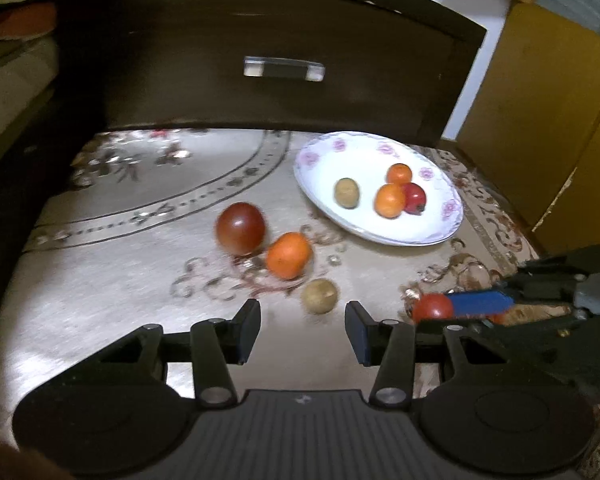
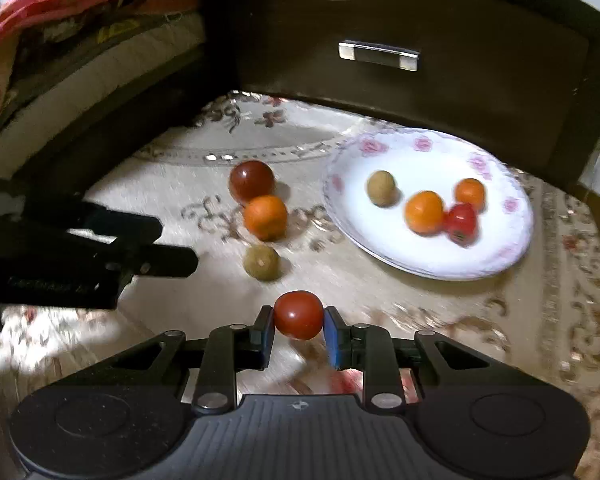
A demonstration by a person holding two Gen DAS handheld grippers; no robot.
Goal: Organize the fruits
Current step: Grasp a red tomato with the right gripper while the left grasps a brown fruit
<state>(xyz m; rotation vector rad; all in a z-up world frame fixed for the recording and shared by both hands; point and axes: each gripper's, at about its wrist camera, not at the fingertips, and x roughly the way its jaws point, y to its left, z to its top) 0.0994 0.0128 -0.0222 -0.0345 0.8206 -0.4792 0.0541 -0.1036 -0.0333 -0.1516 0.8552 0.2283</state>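
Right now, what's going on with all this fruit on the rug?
A person is sorting fruit onto the flowered plate with two handheld grippers. The right gripper is shut on a red tomato. The left gripper is open and empty. Four fruits lie on the plate; three more lie on the rug.

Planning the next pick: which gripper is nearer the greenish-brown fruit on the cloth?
Left. The left gripper hangs open just short of the greenish-brown fruit; the right gripper, beside it, is shut on a red tomato.
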